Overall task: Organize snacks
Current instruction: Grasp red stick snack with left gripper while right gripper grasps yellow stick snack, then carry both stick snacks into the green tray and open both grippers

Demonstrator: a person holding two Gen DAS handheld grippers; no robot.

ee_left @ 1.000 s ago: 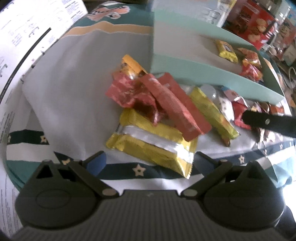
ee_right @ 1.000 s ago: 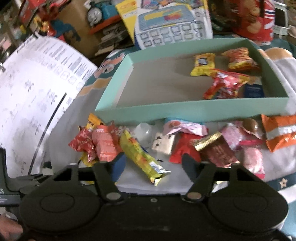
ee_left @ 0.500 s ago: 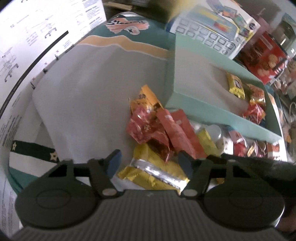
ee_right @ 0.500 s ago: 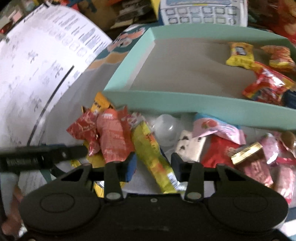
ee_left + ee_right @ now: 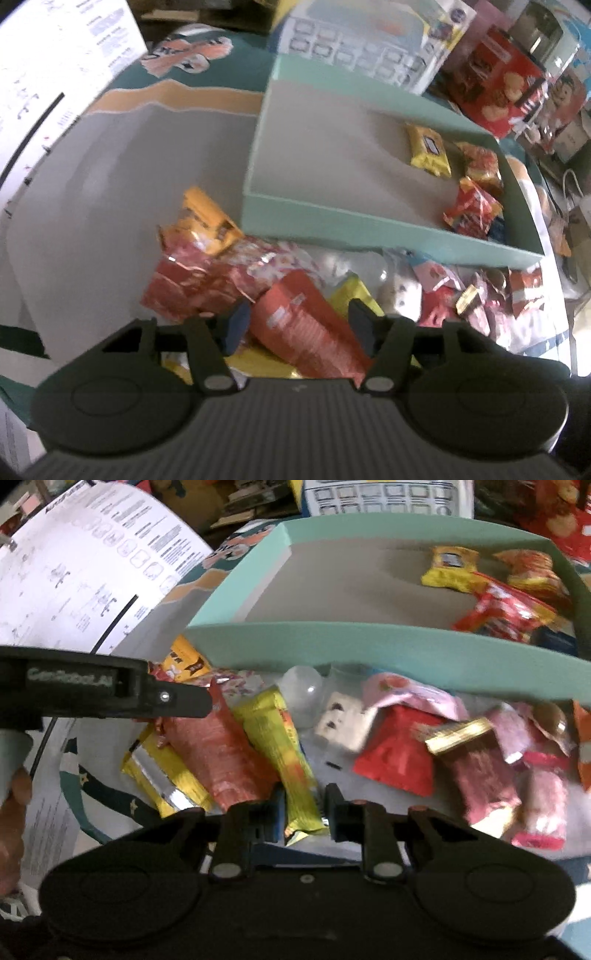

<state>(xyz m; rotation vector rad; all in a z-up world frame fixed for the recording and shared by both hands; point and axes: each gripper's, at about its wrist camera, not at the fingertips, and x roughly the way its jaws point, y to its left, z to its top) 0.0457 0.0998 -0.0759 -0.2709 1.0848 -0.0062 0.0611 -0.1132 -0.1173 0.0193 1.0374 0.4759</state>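
The right gripper [image 5: 303, 810] has just closed, fingers pinching the yellow bar [image 5: 284, 753]; only the left view shows the left gripper [image 5: 300, 325] fingers half closed around the orange packet [image 5: 310, 328].

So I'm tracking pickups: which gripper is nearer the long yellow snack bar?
Right. The right gripper is shut on the long yellow snack bar's near end; the left gripper straddles the orange-red packet beside it.

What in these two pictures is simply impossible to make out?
- Left view: whether the left claw actually presses the orange-red packet between its fingers; blur hides it.
- Right view: the lower end of the yellow-green packet, covered by the shut right claw.
- Both views: packet lettering, too blurred.
- Right view: the dark blue item in the teal box, behind the front wall.
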